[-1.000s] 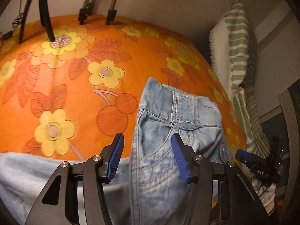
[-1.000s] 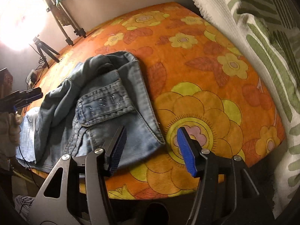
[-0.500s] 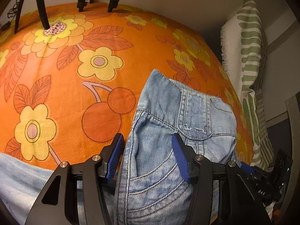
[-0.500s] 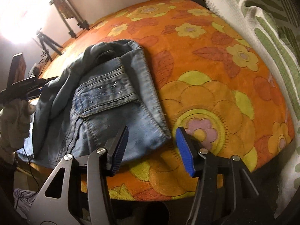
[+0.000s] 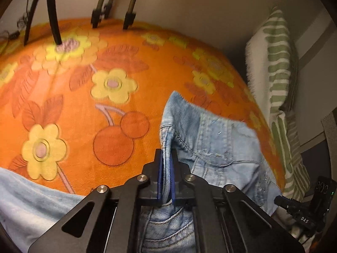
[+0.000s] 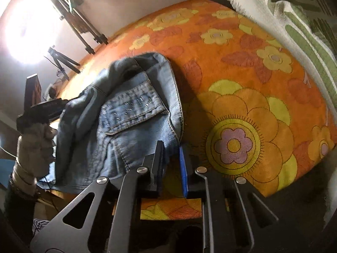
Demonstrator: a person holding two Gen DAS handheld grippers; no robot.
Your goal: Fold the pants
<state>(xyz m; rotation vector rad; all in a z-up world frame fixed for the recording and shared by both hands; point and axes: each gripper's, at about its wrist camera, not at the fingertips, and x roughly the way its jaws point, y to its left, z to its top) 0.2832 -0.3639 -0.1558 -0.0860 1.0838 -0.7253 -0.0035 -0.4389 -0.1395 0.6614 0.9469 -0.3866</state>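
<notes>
- Blue jeans [image 5: 214, 139] lying bunched on the near right part of the orange flower blanket [image 5: 84, 109].
- Left gripper [image 5: 166, 175] pressed together, pinching a fold of the jeans' left edge (blue pads tight on the cloth).
- Right gripper [image 6: 171, 164] closing at the jeans' near right corner, cloth between the pads, a small gap on view.
- Striped green pillow [image 5: 278, 63] far right.

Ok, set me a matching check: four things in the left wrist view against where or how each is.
1 left gripper
2 light blue denim pants
3 orange flowered bedspread
4 green-striped white pillow

A propped at the right
B under the pants
C shut on a denim fold
D bunched on the bedspread

Pairs: 1-C, 2-D, 3-B, 4-A
</notes>
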